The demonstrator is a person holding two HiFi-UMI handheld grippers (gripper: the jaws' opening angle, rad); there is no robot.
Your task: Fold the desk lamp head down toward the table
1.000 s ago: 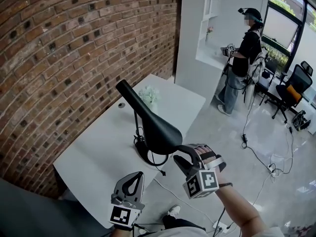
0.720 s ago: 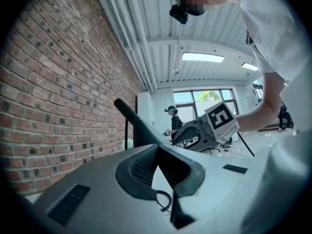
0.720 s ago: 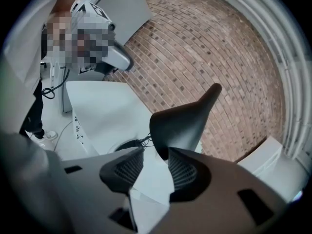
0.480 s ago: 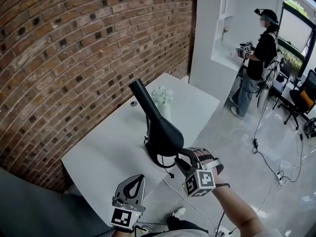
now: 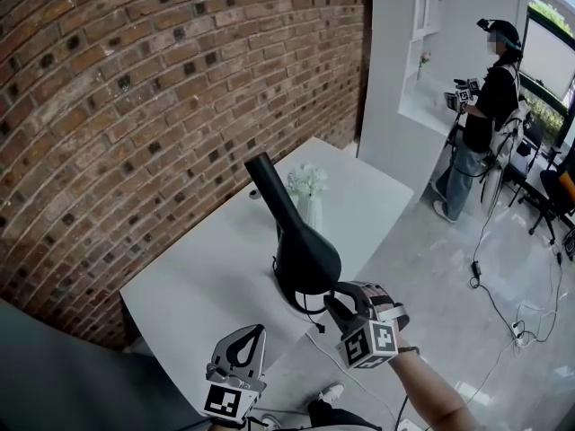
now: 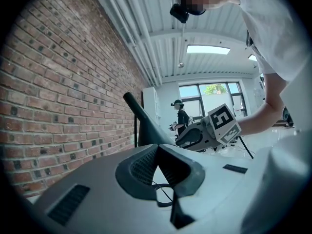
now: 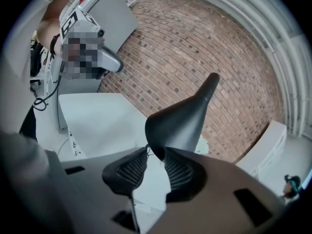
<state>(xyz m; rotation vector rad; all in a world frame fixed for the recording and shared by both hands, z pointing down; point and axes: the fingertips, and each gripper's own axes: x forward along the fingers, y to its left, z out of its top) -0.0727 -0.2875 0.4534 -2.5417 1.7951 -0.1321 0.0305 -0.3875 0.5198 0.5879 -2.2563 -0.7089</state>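
A black desk lamp stands on the white table (image 5: 198,285), its cone-shaped head (image 5: 305,257) slanting down from a thin neck (image 5: 267,180). My right gripper (image 5: 334,300) is at the head's lower rim. In the right gripper view the rim of the lamp head (image 7: 180,121) dips between the fingertips of my right gripper (image 7: 155,152), whose jaws have just been closing and now touch it on both sides. My left gripper (image 5: 254,332) hangs lower left, off the table's near edge, shut with nothing in it. In the left gripper view its tips (image 6: 157,147) meet, with the lamp (image 6: 142,128) beyond.
A small vase of white flowers (image 5: 307,187) stands behind the lamp. The brick wall (image 5: 135,106) runs along the table's far side. The lamp's cord (image 5: 314,323) hangs over the near edge. A person (image 5: 490,106) stands by the white shelf, with cables (image 5: 503,303) on the floor.
My right gripper has come down to the lamp head's lower rim and its jaws have narrowed round it. The left gripper has hardly shifted. The head view has swung a little.
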